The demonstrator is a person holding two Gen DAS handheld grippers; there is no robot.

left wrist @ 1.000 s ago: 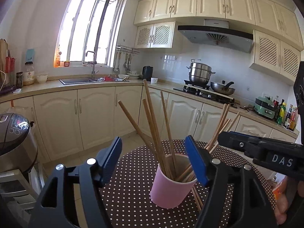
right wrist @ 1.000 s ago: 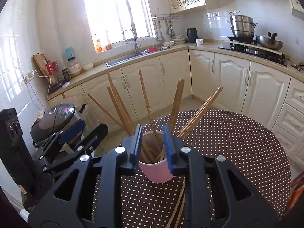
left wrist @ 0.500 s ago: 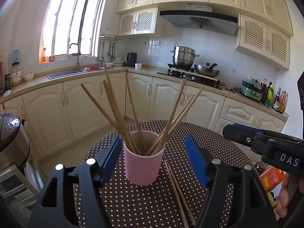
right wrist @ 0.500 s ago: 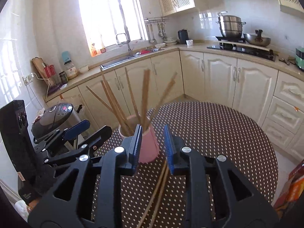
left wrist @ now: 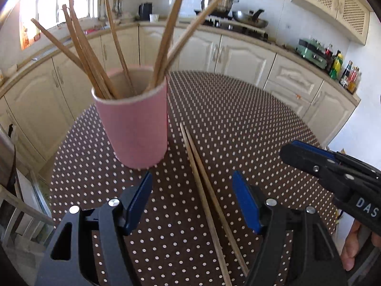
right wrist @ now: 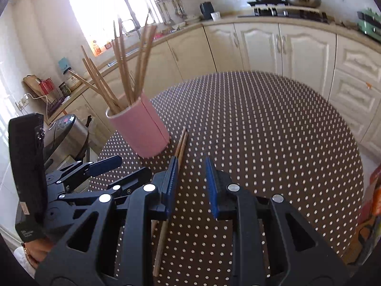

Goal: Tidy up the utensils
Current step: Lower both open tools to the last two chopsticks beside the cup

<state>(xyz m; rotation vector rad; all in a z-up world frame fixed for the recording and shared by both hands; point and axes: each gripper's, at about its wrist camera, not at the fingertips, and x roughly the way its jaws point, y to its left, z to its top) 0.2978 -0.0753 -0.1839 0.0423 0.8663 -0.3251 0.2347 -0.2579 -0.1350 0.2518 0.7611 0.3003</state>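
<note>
Chopsticks (left wrist: 209, 205) cut off below, right tool (right wrist: 190, 178) hiding part

Dotted table (left wrist: 238, 119) bears pink cup (left wrist: 135, 131), two chopsticks (left wrist: 202, 190).

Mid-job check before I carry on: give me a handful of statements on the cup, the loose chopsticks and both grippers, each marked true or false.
1. The pink cup stands upright on the dotted table. True.
2. The cup is empty. False: several chopsticks stand in it.
3. Two loose chopsticks lie on the table beside the cup. True.
4. The left gripper is clamped on the loose chopsticks. False: its jaws stand wide apart, the chopsticks lying untouched below and between them.
5. The right gripper holds a chopstick. False: its jaws have a narrow gap with nothing in it.
</note>
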